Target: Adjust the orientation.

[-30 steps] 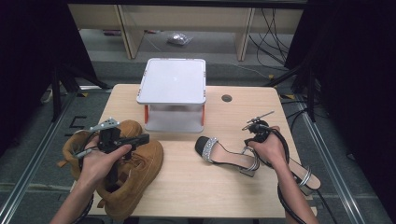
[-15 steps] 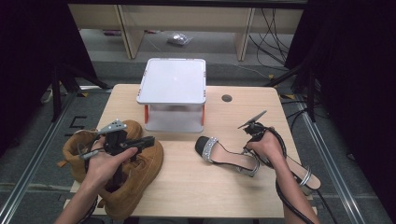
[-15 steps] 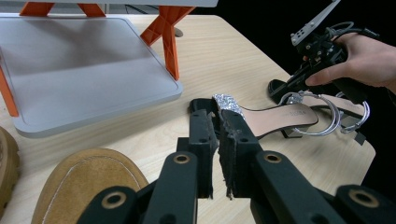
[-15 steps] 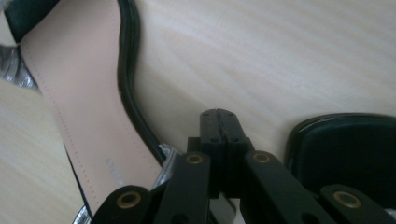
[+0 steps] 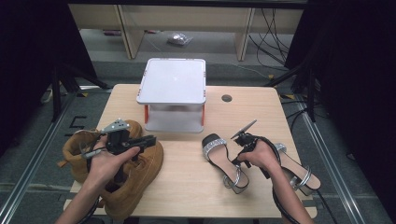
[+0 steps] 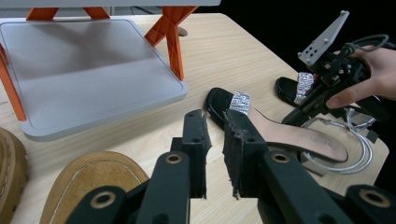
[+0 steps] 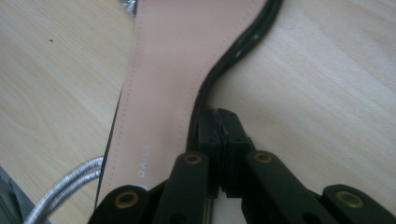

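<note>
Wooden counter [image 5: 187, 186]: at four o'clock our right gripper [image 7: 215, 122] is pinching the sandal [image 5: 224, 161]; left gripper [image 6: 215, 135], just opening, empty, is hovering over the boots [image 5: 135, 172]. Shelving everything is remaining.

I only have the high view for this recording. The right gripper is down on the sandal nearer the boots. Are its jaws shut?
Observer: Yes. In the right gripper view the right gripper has its jaws shut, with the tips at the black rim of the sandal. I see nothing between them.
Operator: And the left gripper, over the boots?
Observer: In the left gripper view the left gripper shows a narrow gap with nothing in it. Its jaws have just been opening.
Operator: Where does it point?
Observer: Across a tan boot, toward that sandal's sparkly toe strap.
</note>
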`<control>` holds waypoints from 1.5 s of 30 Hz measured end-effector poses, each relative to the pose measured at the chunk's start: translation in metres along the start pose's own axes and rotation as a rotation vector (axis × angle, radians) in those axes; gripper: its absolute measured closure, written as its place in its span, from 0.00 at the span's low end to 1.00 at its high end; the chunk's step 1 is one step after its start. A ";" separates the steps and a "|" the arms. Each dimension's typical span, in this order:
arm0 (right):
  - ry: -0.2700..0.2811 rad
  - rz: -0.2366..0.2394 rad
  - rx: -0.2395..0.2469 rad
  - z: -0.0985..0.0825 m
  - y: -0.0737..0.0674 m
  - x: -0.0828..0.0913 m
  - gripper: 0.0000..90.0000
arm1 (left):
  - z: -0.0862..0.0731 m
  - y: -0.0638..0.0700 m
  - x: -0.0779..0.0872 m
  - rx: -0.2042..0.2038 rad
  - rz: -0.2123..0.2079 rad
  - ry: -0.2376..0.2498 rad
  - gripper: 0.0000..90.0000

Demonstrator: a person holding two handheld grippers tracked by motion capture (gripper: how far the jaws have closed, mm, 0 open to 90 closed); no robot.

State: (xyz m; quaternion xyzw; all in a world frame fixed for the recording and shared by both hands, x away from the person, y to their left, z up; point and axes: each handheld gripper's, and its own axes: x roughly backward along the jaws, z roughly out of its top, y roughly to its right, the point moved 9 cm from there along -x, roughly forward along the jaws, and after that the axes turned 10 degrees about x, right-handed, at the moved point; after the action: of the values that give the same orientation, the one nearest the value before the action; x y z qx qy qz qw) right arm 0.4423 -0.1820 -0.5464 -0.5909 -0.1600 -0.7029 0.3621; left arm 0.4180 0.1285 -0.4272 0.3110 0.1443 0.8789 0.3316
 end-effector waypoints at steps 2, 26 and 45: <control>0.015 0.025 -0.017 0.002 -0.008 0.004 0.94 | 0.001 -0.001 0.000 0.000 0.000 0.005 0.84; 0.000 -0.116 -0.099 0.017 -0.041 0.007 0.39 | 0.024 -0.017 0.004 -0.076 0.157 0.122 0.31; 0.029 -0.150 -0.081 0.019 -0.038 0.004 0.32 | 0.046 -0.026 0.007 -0.086 0.195 0.153 0.29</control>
State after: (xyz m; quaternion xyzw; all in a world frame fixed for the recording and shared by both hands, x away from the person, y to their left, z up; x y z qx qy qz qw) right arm 0.4292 -0.1448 -0.5297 -0.5811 -0.1699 -0.7426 0.2864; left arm 0.4564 0.1541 -0.4008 0.2412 0.1004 0.9336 0.2454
